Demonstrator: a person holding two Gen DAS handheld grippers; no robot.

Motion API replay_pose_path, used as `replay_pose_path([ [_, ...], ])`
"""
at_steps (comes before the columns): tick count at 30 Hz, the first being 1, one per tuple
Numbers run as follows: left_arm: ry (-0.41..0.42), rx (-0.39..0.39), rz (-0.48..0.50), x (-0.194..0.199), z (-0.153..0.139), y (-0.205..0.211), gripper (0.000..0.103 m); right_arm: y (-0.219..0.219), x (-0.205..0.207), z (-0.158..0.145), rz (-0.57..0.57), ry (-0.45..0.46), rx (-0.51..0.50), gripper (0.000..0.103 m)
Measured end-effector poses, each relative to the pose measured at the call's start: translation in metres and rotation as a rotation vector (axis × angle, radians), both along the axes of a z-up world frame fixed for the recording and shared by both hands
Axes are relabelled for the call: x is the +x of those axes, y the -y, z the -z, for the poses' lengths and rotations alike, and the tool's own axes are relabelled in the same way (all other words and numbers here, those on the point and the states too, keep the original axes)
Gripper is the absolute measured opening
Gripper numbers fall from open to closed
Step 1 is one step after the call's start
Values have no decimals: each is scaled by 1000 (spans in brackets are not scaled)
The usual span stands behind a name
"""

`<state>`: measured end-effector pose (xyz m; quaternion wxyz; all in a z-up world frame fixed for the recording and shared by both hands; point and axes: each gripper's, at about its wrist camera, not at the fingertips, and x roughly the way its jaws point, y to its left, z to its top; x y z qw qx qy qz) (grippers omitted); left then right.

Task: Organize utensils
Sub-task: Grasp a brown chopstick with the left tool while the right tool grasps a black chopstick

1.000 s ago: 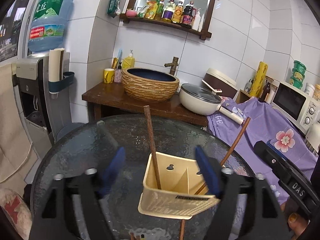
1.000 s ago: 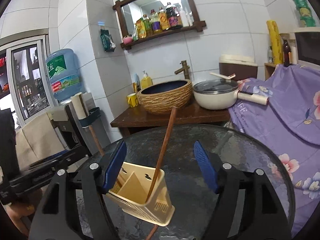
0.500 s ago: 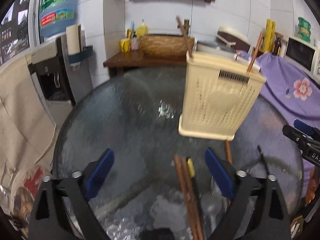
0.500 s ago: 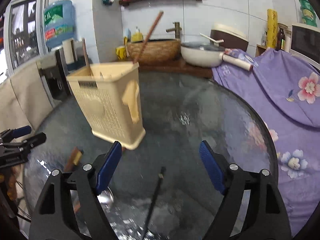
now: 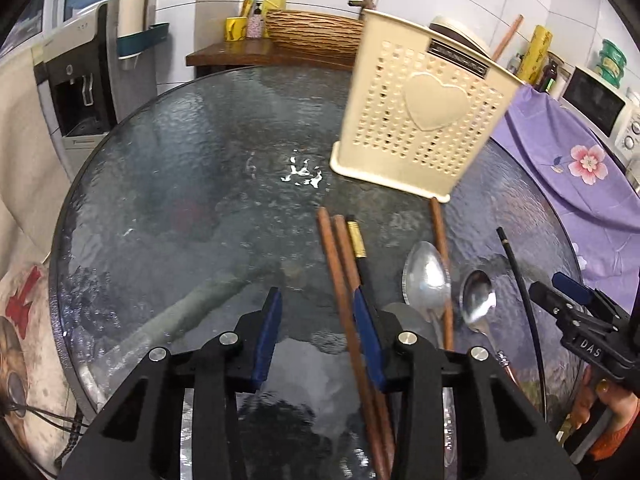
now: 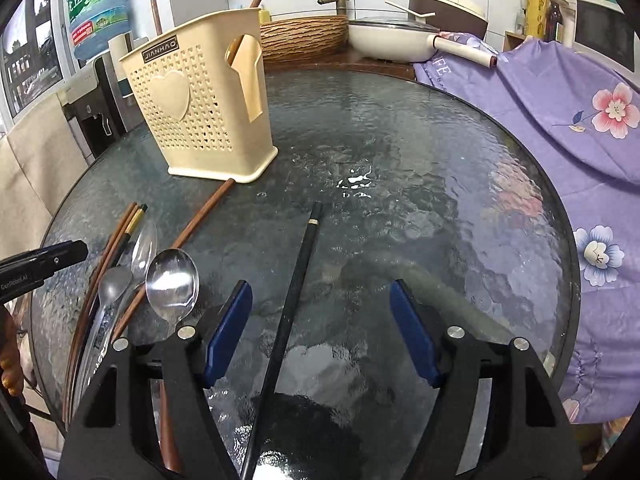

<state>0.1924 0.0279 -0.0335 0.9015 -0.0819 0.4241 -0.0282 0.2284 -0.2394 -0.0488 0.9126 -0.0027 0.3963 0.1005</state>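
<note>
Left claw (image 5: 316, 312): I have it low over the near edge of the table, pointing down at the glass. Its jaws have just been closing and stand about a third apart. A brown chopstick (image 5: 340, 280) lies in the gap close to the right pad (image 5: 366, 328); I cannot tell whether the pad touches it, and the left pad is clear of it, so nothing is gripped.

Right claw (image 6: 320, 320): I hold it wide open over the near edge, its jaws having just narrowed a little. A black chopstick (image 6: 298, 276) lies on the glass between the pads, nearer the left one, touching neither.

Loose utensils: in the left view two brown chopsticks lie side by side with a black, gold-banded chopstick (image 5: 358, 240) just beside them. To their right lie a large spoon (image 5: 426, 276), a smaller spoon (image 5: 478, 300) and a further brown chopstick (image 5: 440, 248) that runs up to the holder's base.

Table (image 6: 420, 152): round, dark textured glass, carrying all of the utensils.

Holder (image 6: 200, 108): a cream perforated plastic caddy with a raised heart stands upright beyond the loose pieces. Two brown chopsticks stick out of its top.

Far side: a woven basin (image 6: 304, 36) sits on a wooden counter, and a purple flowered cloth (image 6: 560, 96) is draped to the right.
</note>
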Motion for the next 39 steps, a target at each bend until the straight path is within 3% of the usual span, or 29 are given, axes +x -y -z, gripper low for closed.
replay_pose_path([
  [11, -30, 45, 8, 5, 16, 12, 26, -8, -4, -3, -3, -2, -17, 70],
  [15, -33, 59, -9, 2, 15, 4, 26, -9, 1, 0, 9, -27, -38, 60],
  [22, -38, 52, -38, 6, 12, -6, 25, -13, 12, 1, 13, -60, -40, 55],
  [27, -43, 49, -44, 18, 12, -4, 25, -18, 24, 1, 21, -82, -28, 41],
  [33, -46, 56, -66, 29, 15, -4, 25, -21, 38, 3, 52, -91, -24, 31],
  [39, -37, 58, -83, 36, 16, -1, 25, -24, 48, 4, 55, -94, -32, 26],
])
